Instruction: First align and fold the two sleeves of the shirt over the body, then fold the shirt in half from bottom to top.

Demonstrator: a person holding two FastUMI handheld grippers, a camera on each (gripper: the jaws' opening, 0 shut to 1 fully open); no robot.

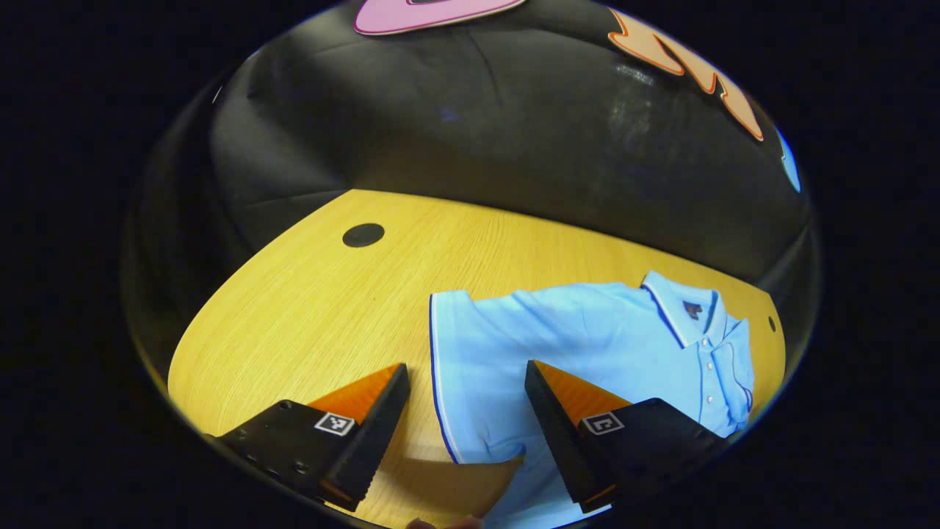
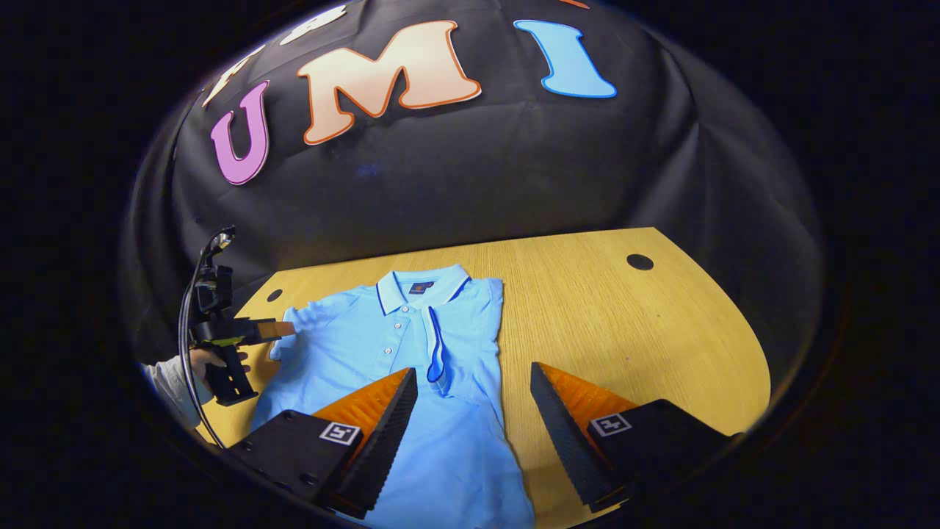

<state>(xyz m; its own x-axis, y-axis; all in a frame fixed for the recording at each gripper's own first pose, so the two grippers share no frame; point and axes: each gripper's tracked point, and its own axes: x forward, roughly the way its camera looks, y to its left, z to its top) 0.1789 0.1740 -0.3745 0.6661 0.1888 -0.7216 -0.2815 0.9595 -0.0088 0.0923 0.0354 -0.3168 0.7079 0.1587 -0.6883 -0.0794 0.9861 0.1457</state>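
Hovering with jaws spread wide, the left gripper [image 1: 466,411] straddles the trimmed cuff of the shirt's [image 2: 411,353] unfolded sleeve [image 1: 470,353], which lies flat on the wooden surface [image 1: 308,308]. To my eye it should drop, pinch that cuff edge squarely and carry it across the body so it matches the right sleeve [image 2: 459,330], already folded over the chest. The right gripper [image 2: 474,411] hangs open above the shirt's near right edge, holding nothing.

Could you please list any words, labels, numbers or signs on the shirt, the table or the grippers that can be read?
None can be read.
Neck label inside the shirt collar: a small dark patch, too small to read.
Square black-and-white markers on the left gripper and right gripper: patterns, not text.
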